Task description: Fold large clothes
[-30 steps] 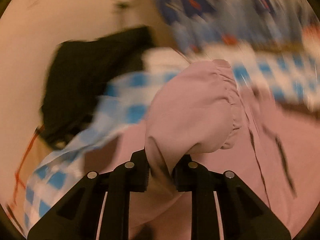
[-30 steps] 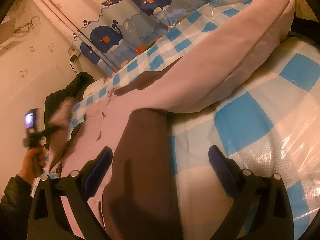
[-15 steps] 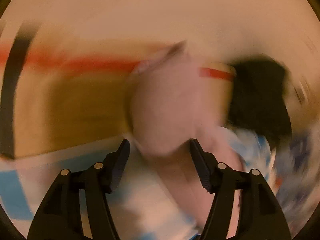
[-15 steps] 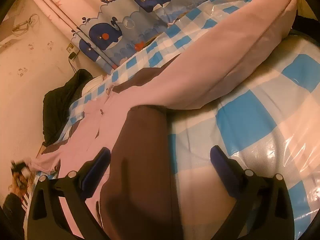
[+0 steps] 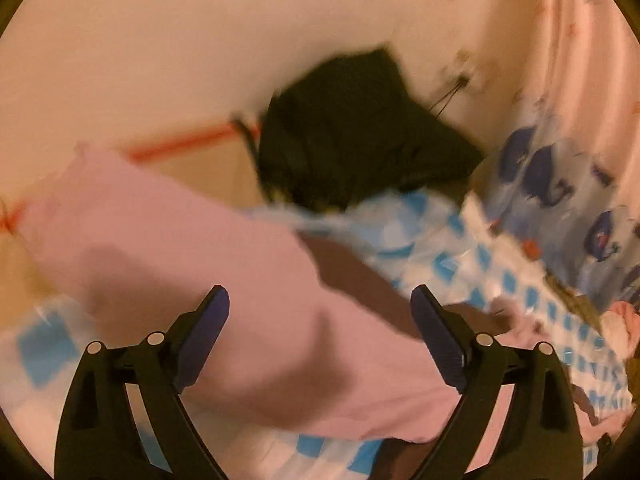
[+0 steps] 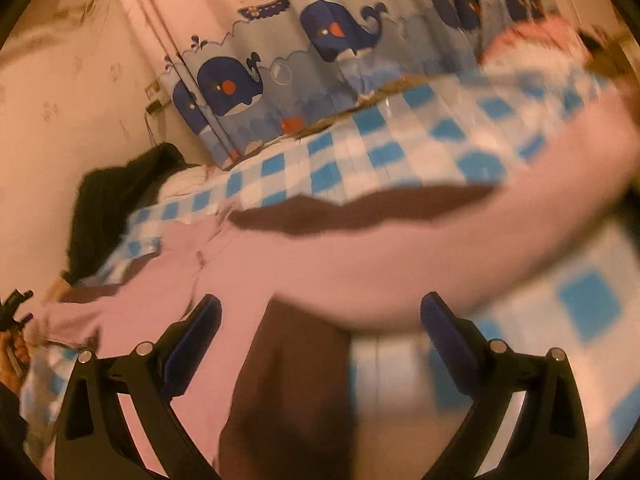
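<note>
**Pink garment let go, both tools wide over the checked surface**

Spread across most of both views: a blue-and-white checked cover [image 6: 400, 148], glossy like plastic, with a whale-print curtain [image 6: 320, 40] hanging behind it. Lying over the cover, stretched from the near left edge toward the far right: the pink garment [image 6: 360, 264], with a dark brown panel [image 6: 288, 392] running under and beside it. Heaped at the far left corner against the wall: a black garment [image 5: 360, 132], separate from the pink one.

Left gripper [image 5: 320, 340] jaws just been opening, now wide, with a pink sleeve [image 5: 180, 248] draped loose in front of and between them, no pad pressing on it. Right gripper [image 6: 320, 352] equally wide, hovering above the pink and brown cloth, gripping nothing.

Risks from here, as a judgement: sleeve released near the edge, so likely to slide off the slick cover and drag the layout askew; a careless re-grasp catching the brown layer together with the pink, giving a crooked fold; heavy motion blur hinting at fast moves that could bunch the cloth.

Containers: none visible, nothing boxed or bagged.
</note>
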`<state>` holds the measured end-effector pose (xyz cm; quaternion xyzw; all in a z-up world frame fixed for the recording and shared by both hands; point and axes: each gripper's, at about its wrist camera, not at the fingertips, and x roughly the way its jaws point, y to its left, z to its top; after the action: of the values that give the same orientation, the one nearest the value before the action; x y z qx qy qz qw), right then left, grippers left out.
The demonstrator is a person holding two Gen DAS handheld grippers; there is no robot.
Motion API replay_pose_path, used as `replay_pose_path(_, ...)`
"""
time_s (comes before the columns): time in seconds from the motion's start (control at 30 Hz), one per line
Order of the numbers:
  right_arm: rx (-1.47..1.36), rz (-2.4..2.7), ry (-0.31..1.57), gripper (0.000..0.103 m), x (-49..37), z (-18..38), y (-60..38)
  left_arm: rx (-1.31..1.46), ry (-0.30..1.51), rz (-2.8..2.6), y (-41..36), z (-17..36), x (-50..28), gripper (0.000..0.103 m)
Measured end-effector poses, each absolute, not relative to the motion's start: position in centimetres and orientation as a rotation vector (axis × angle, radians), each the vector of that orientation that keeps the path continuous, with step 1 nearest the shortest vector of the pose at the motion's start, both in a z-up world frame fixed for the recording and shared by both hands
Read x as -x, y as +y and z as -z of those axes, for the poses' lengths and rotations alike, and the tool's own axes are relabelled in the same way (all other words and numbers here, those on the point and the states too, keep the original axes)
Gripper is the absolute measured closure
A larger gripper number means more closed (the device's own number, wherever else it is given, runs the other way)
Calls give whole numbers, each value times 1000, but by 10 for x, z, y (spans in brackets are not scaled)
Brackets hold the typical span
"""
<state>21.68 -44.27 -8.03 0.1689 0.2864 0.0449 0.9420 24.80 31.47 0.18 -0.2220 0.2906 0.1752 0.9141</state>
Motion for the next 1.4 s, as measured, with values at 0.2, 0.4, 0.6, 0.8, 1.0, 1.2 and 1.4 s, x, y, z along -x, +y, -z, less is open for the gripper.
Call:
replay_pose_path(0.2, -257, -14, 896, 7, -283, 143, -449, 348, 731, -515, 288, 32, -280, 15)
replay_pose_path(0.4, -391, 45, 660, 7, -201, 79, -505, 273, 676, -277, 175, 4, -235, 12)
replay_pose_path(0.6, -697, 255, 672, 7, -205, 67, -618, 146, 751, 47, 11, 50, -193, 12)
replay_pose_path(0.8, -833, 363, 643, 7, -241, 82, -673, -280, 624, 111, -91, 82, -126, 12)
replay_pose_path(1.0, -860, 482, 663, 7, -269, 99, -691, -259, 589, 129, -89, 84, -115, 12)
replay_pose_path(1.2, -949, 424, 606, 7, -266, 97, -703, -202, 623, 116, -73, 95, -129, 11)
replay_pose_path(1.4, -1011, 288, 569, 39, -267, 84, -702, -238, 601, 105, -78, 97, -122, 11)
